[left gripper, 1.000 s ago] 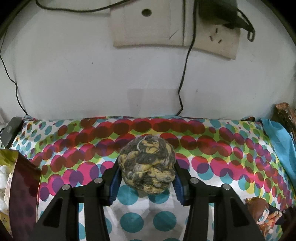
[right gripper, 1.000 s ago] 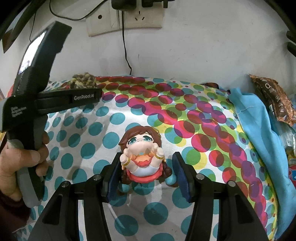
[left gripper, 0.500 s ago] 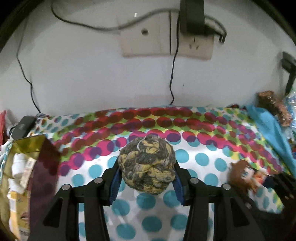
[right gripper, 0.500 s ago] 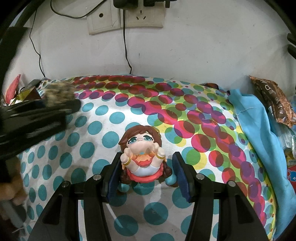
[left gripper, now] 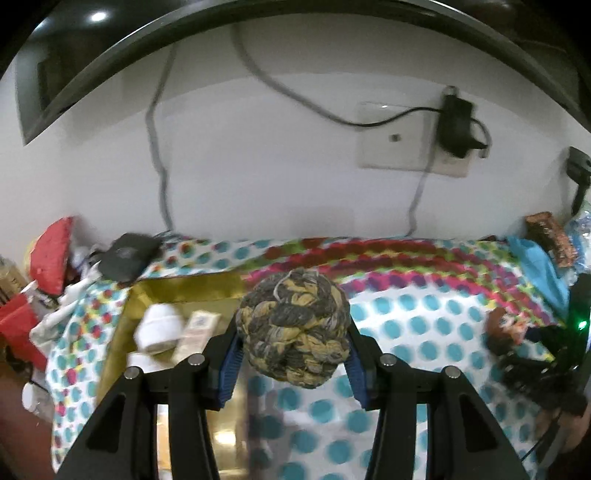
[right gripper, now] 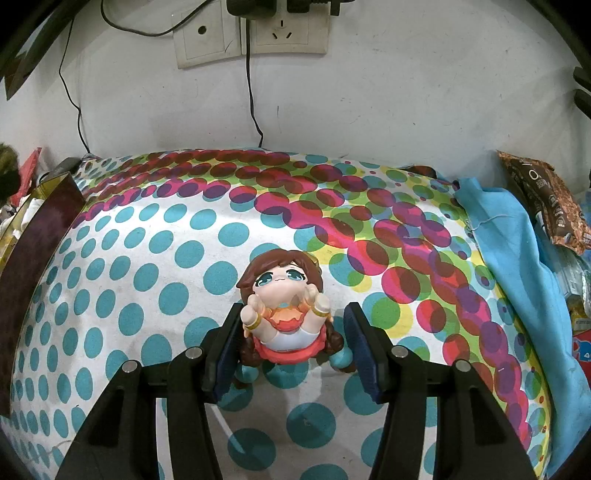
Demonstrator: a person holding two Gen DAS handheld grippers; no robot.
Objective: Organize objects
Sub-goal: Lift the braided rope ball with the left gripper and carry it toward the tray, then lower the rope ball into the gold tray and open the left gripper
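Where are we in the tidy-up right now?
Done: white bottles already lie in the gold box. In hand: left gripper holds the woven rope ball near that box. Left: the doll figurine stands on the cloth between the right gripper's pads.

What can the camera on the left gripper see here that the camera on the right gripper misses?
Only the left view shows the left gripper clamped on a woven rope ball, and small white bottles inside a gold box. Only the right view shows the right gripper around a doll figurine standing on the cloth, clearly. Both share the dotted cloth, the white wall with sockets and the blue fabric.
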